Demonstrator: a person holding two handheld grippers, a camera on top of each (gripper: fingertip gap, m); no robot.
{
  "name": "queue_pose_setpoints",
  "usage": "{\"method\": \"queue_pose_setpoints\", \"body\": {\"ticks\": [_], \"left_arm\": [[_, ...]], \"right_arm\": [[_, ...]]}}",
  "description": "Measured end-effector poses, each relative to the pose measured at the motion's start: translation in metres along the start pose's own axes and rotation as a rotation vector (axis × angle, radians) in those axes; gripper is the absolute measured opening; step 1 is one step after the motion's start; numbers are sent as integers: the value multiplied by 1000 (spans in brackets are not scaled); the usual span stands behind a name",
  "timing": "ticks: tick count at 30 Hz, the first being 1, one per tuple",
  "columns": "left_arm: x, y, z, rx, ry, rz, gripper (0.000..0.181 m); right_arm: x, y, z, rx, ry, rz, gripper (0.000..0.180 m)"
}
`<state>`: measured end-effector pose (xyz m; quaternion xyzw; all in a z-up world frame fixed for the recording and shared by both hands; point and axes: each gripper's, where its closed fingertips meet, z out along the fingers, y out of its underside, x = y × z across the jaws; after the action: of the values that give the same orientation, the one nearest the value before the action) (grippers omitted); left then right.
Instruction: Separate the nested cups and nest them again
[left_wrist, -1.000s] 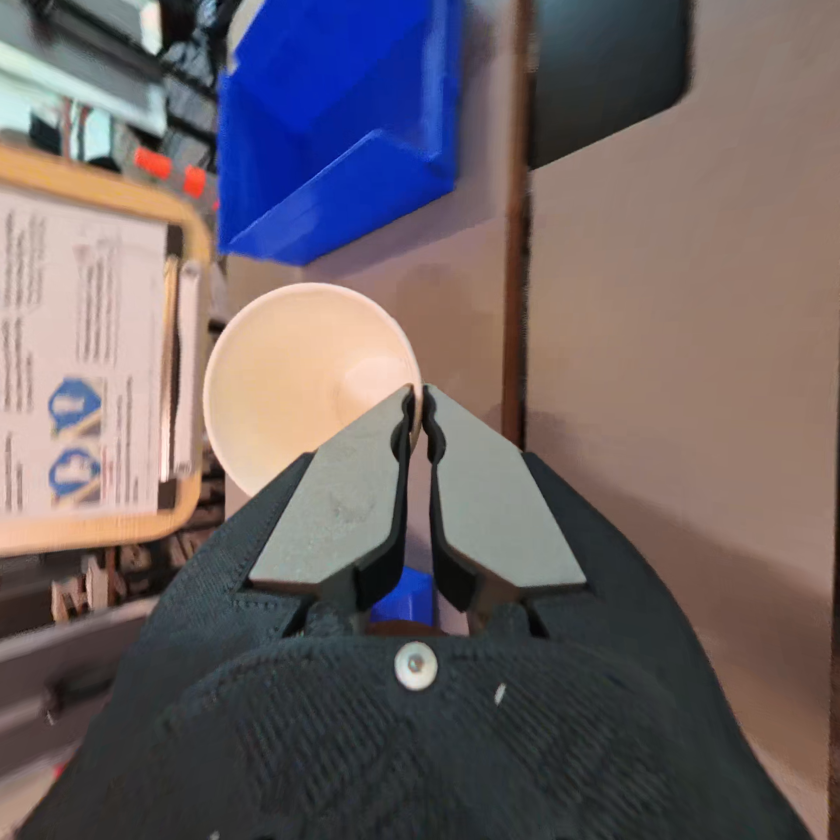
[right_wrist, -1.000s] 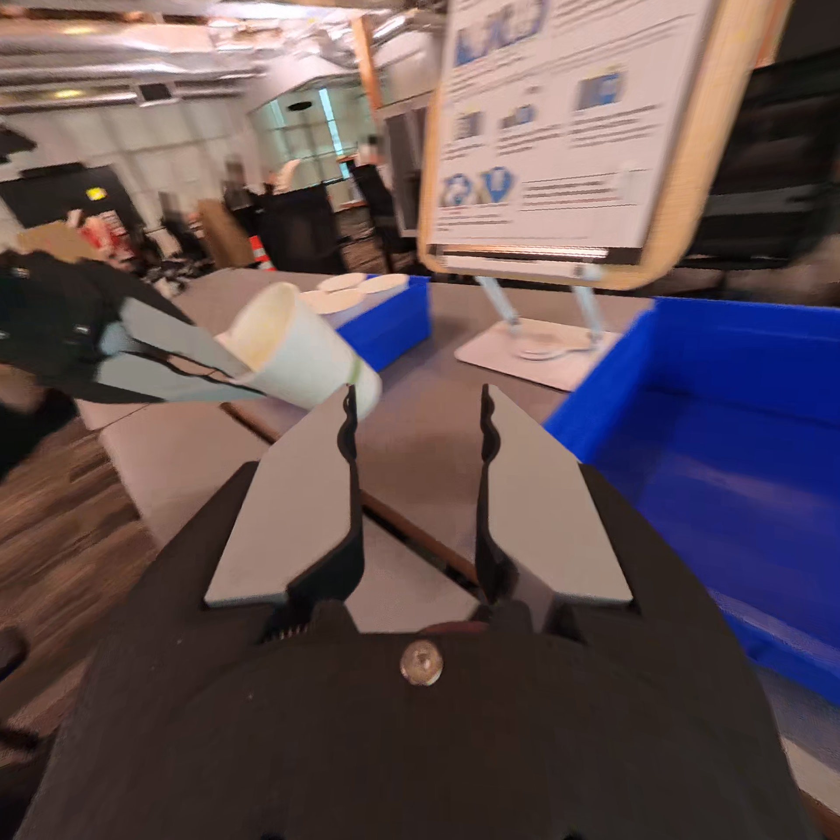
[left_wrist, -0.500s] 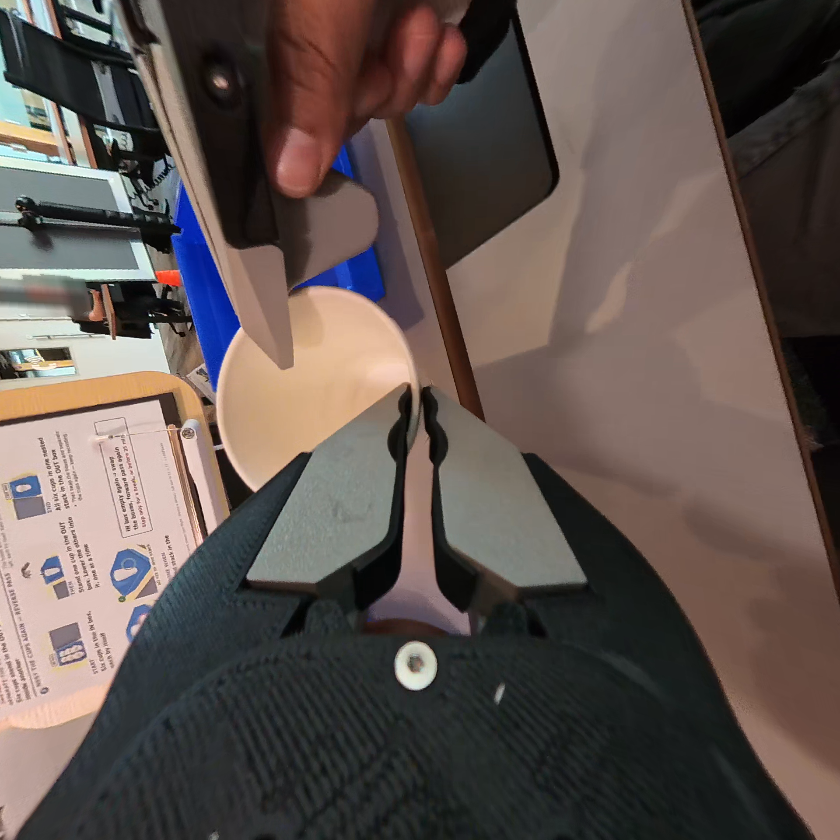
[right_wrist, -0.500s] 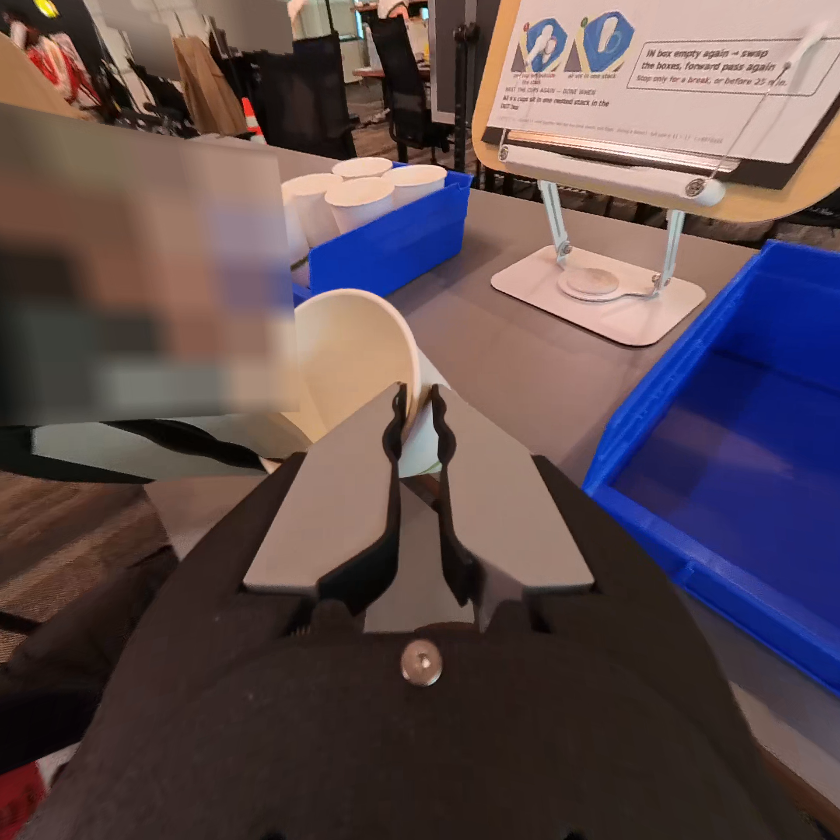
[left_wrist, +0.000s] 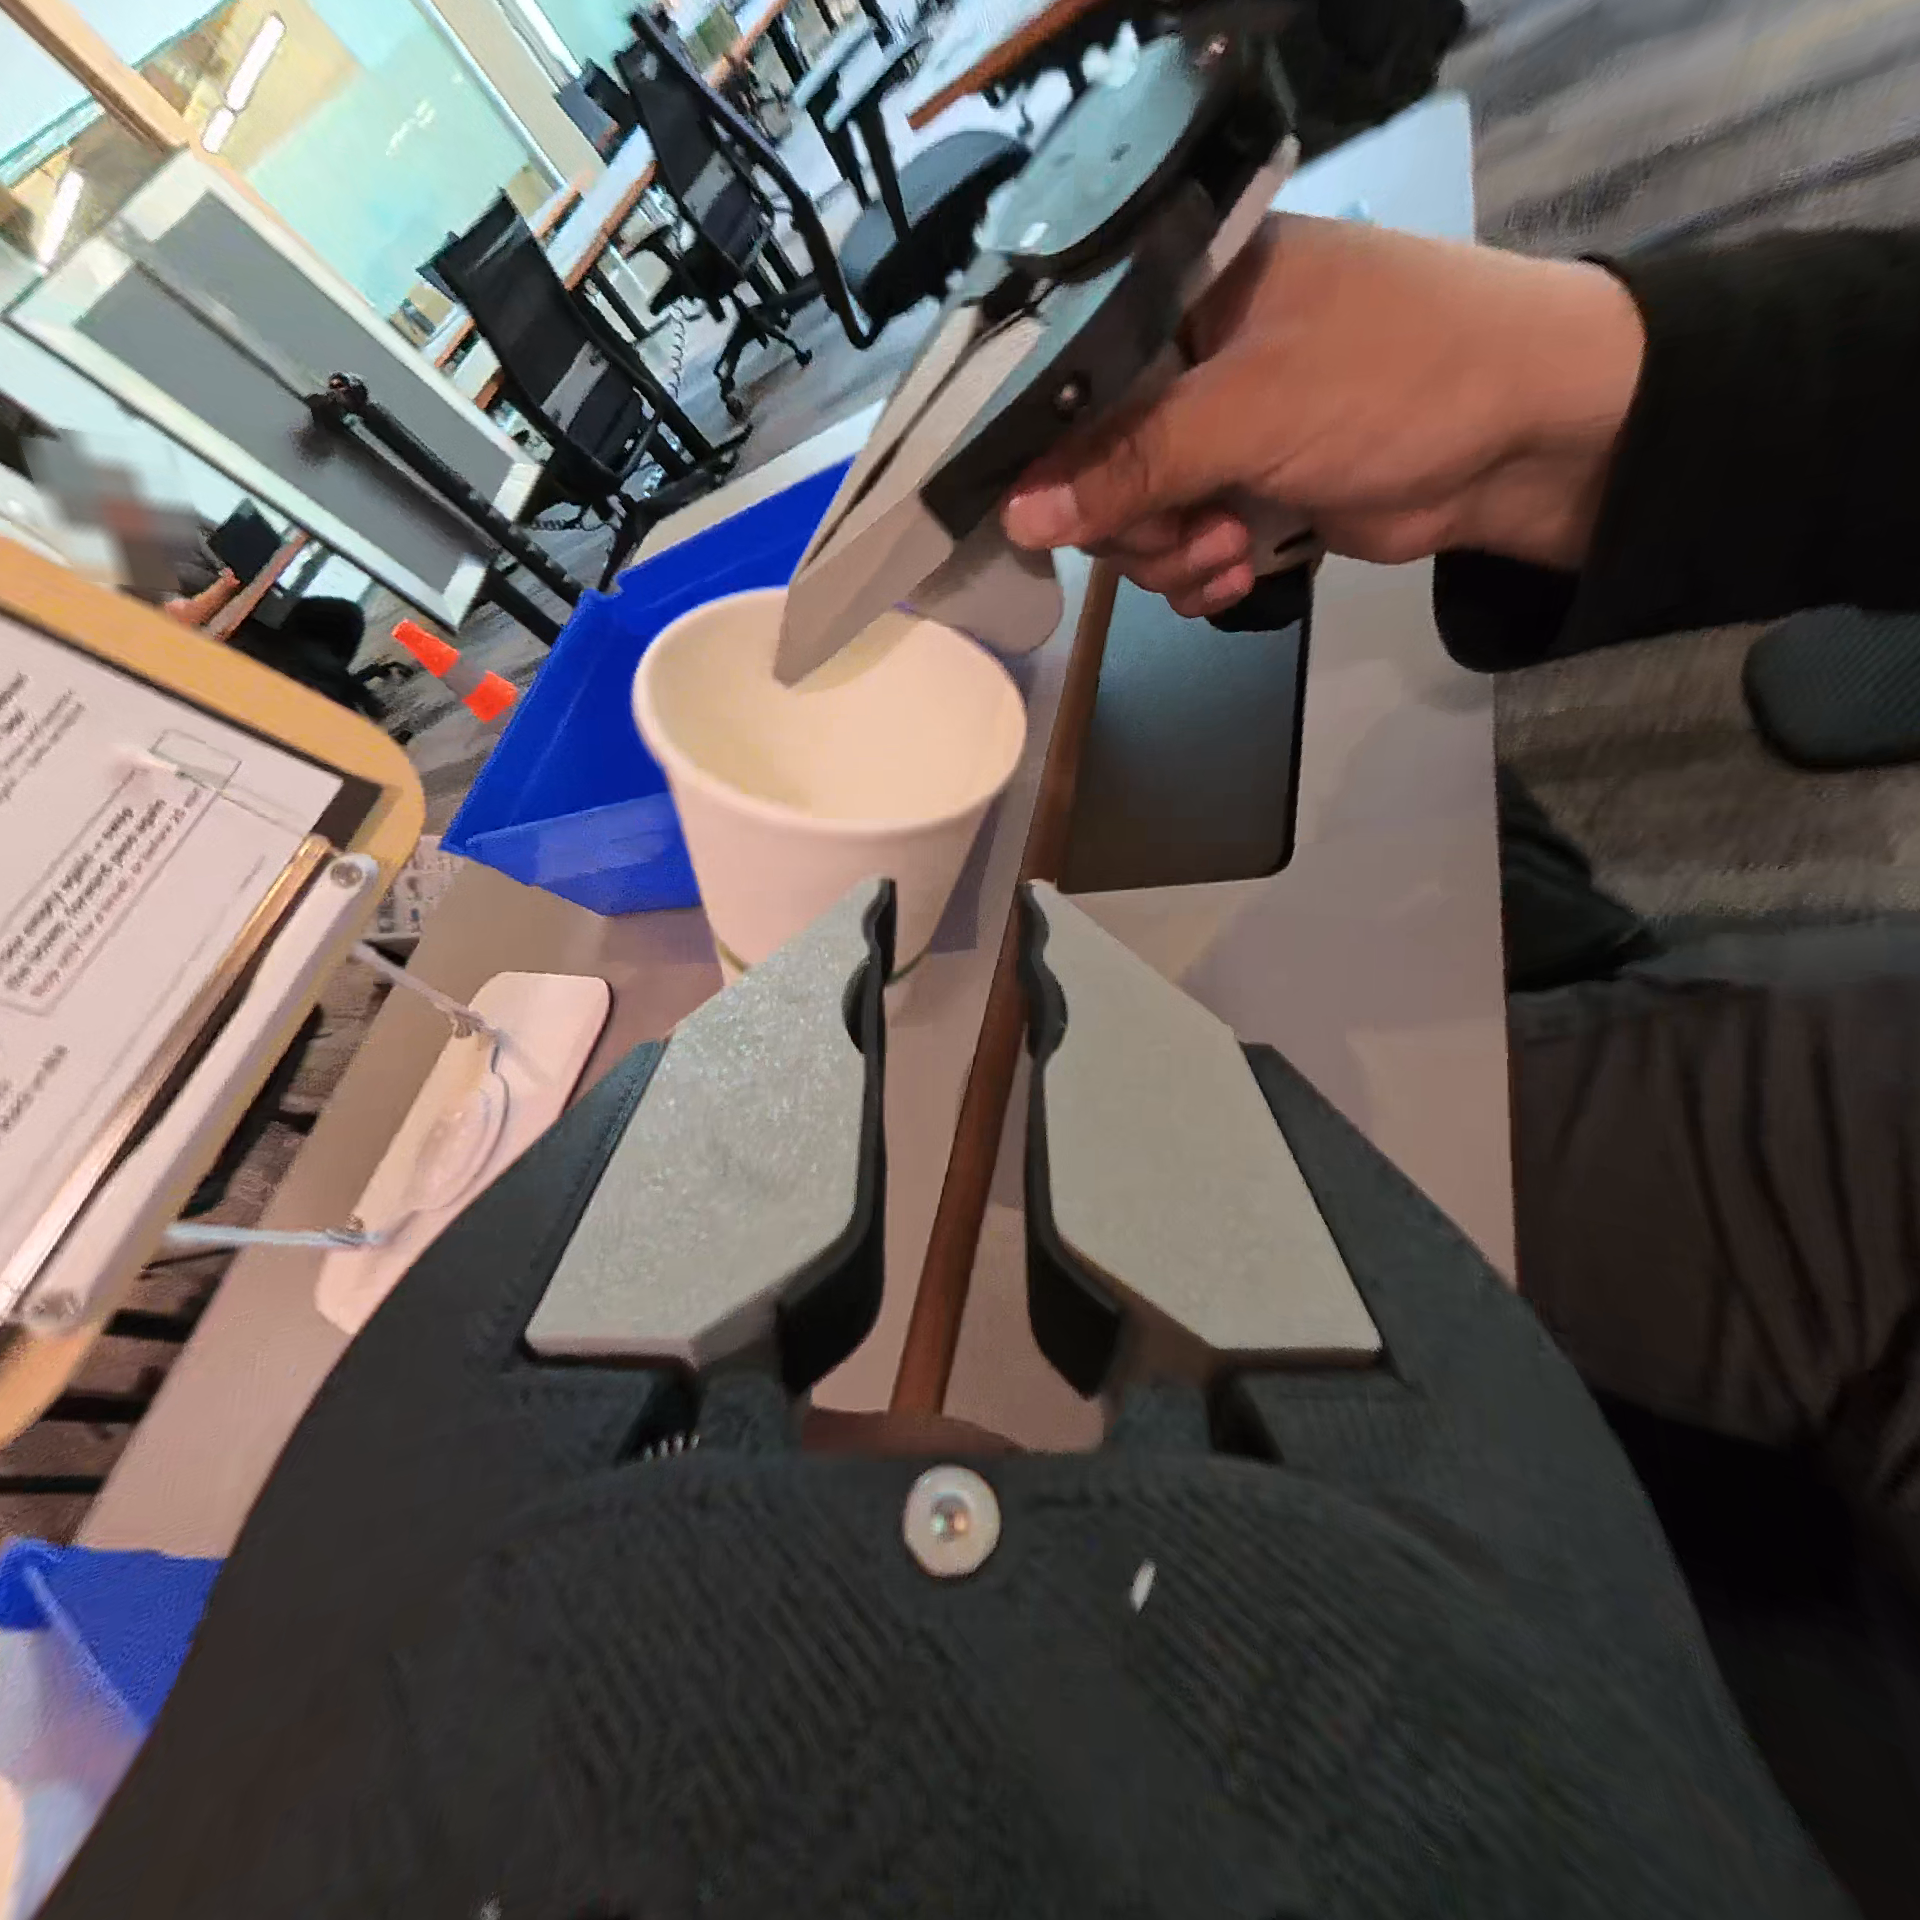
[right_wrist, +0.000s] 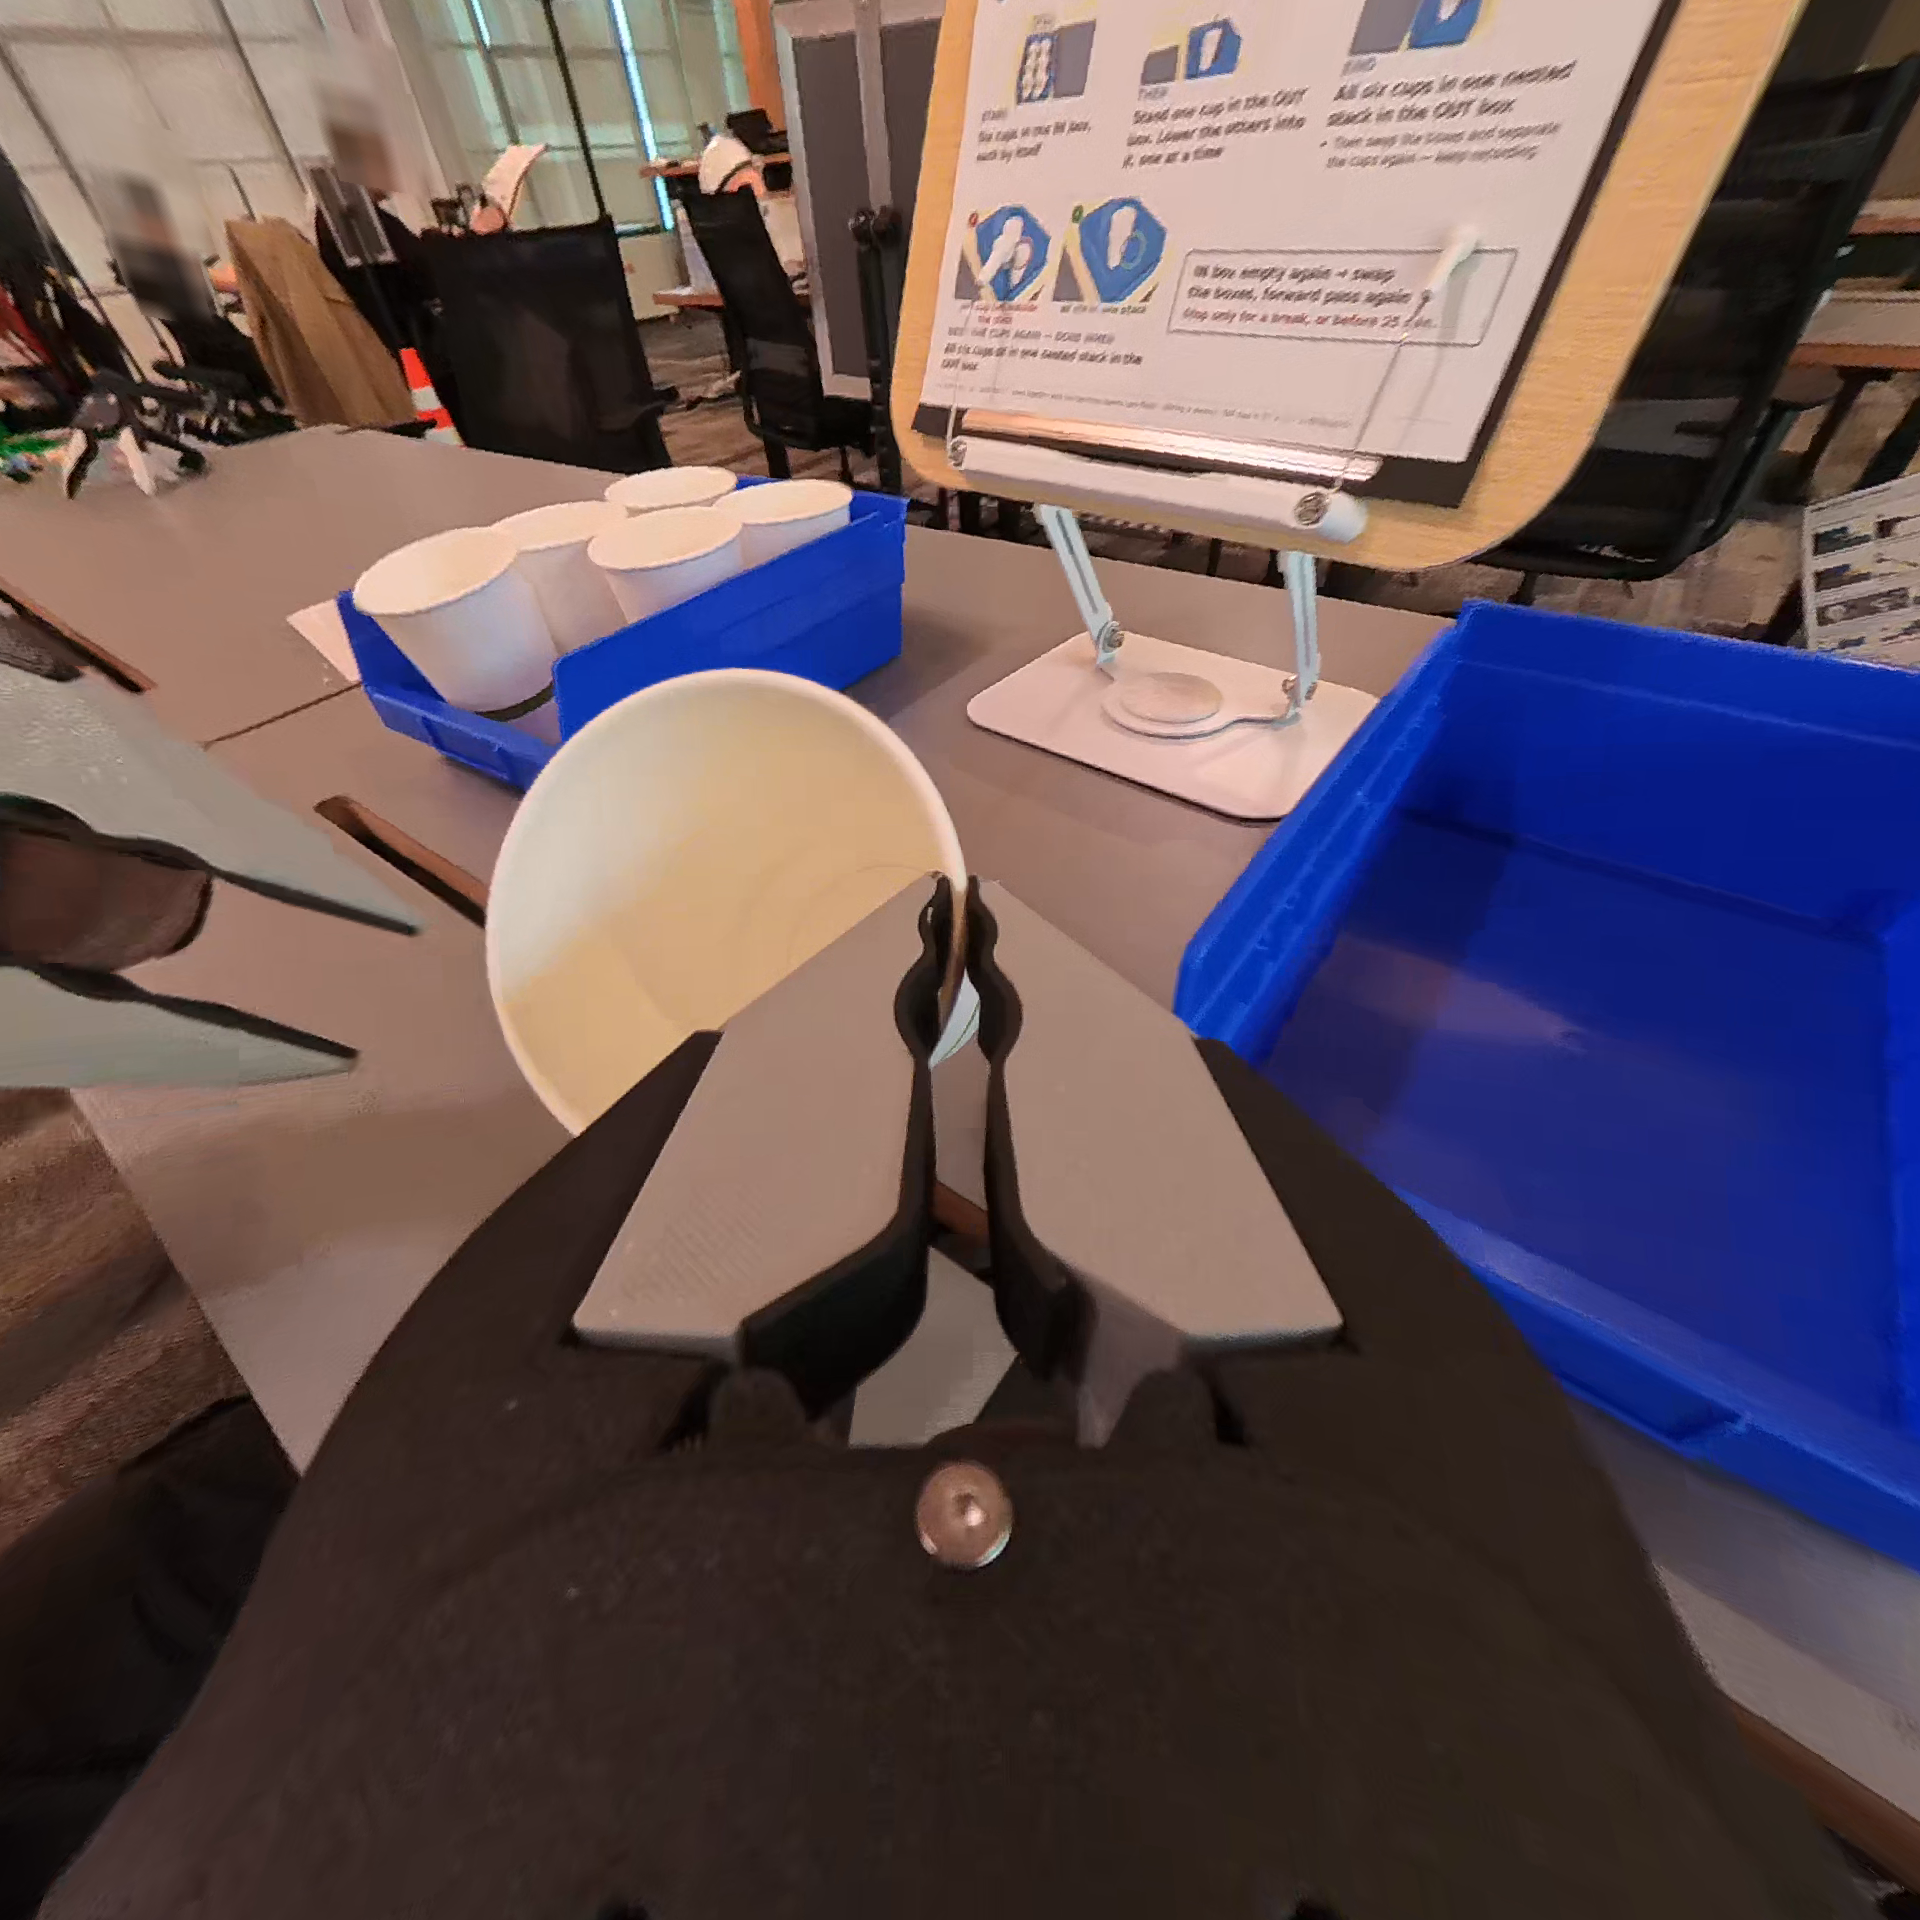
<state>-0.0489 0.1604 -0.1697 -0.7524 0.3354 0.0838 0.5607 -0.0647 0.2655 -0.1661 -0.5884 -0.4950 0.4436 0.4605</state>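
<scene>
A white paper cup (right_wrist: 686, 914) is held tilted above the grey table, its mouth toward the right wrist camera. My right gripper (right_wrist: 956, 894) is shut on its rim, one finger inside and one outside. In the left wrist view the same cup (left_wrist: 821, 831) hangs from the right gripper (left_wrist: 904, 649), which a hand (left_wrist: 1351, 416) holds. My left gripper (left_wrist: 954, 904) is open and empty, its left fingertip just beside the cup's base. It shows open at the left of the right wrist view (right_wrist: 384, 987). Several separate white cups (right_wrist: 457, 613) stand in a blue bin (right_wrist: 727, 634) at the back.
An empty blue bin (right_wrist: 1610, 1039) lies to the right, also seen past the cup in the left wrist view (left_wrist: 582, 790). An instruction board on a white stand (right_wrist: 1174, 717) stands between the bins. A table seam (left_wrist: 987, 1091) runs under the left gripper. The person's dark sleeve and lap are at right. Left tips to right tips: about 11 centimetres.
My right gripper closed on the cup's rim and now carries it. My left gripper let go of the cup, opened and drew back a little.
</scene>
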Motion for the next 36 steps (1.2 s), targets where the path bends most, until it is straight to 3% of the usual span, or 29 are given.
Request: {"method": "queue_pose_setpoints", "body": {"ticks": [3,7,11,17,23,25,28,31,36], "left_arm": [[-16,15,-14,41,-38,-99,21],[-39,77,-15,-74,-116,-202,23],[-48,119,-9,-94,-138,-319,23],[-61,127,1,-16,-187,-426,23],[-74,154,3,-76,-313,-353,23],[-74,158,3,-102,-340,-317,25],[-64,148,5,-48,-272,-361,25],[-69,150,2,-42,-294,-374,25],[-73,150,0,-25,-310,-402,26]], "right_arm": [[16,-13,-13,52,16,47,0],[63,-40,-37,106,145,48,0],[134,-50,-29,-16,261,69,0],[211,-8,27,-363,355,129,0],[232,37,61,-548,315,246,1],[242,34,62,-533,334,252,2],[246,27,63,-511,322,268,24],[243,15,59,-459,317,248,29],[196,-37,51,-169,261,124,29]]}}
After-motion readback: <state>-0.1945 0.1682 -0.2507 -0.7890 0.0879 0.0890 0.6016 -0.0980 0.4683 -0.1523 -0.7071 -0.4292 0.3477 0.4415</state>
